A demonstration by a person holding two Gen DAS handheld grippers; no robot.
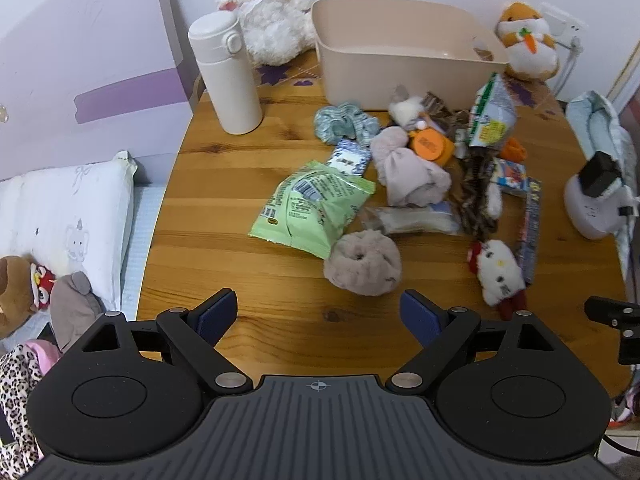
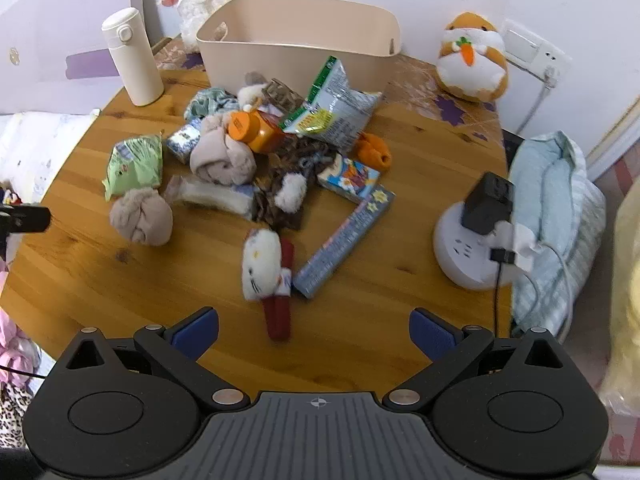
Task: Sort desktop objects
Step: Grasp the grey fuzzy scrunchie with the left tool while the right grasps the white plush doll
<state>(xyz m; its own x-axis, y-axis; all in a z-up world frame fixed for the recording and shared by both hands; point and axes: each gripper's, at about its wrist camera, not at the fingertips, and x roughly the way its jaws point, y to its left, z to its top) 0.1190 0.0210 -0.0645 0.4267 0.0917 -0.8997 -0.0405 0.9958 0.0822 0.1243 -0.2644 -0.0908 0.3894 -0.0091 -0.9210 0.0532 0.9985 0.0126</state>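
A heap of small objects lies mid-table in front of a beige bin (image 1: 400, 60) (image 2: 296, 46): a green snack bag (image 1: 312, 208) (image 2: 136, 164), a fuzzy pink-grey scrunchie (image 1: 362, 264) (image 2: 141, 217), a white cat plush on red sticks (image 1: 498, 272) (image 2: 262, 266), an orange bottle (image 1: 432, 146) (image 2: 254, 130), a long blue box (image 2: 344, 240) and a silver-green pouch (image 1: 490, 114) (image 2: 334, 110). My left gripper (image 1: 318, 314) hovers open above the near table, just short of the scrunchie. My right gripper (image 2: 314, 330) is open too, just short of the cat plush. Both hold nothing.
A white flask (image 1: 226, 76) (image 2: 134, 58) stands back left beside a white lamb plush (image 1: 268, 8). A hamster plush (image 2: 472, 58) sits back right. A round power strip with a black adapter (image 2: 478, 236) and cables occupies the table's right edge. A pillow (image 1: 68, 220) lies left.
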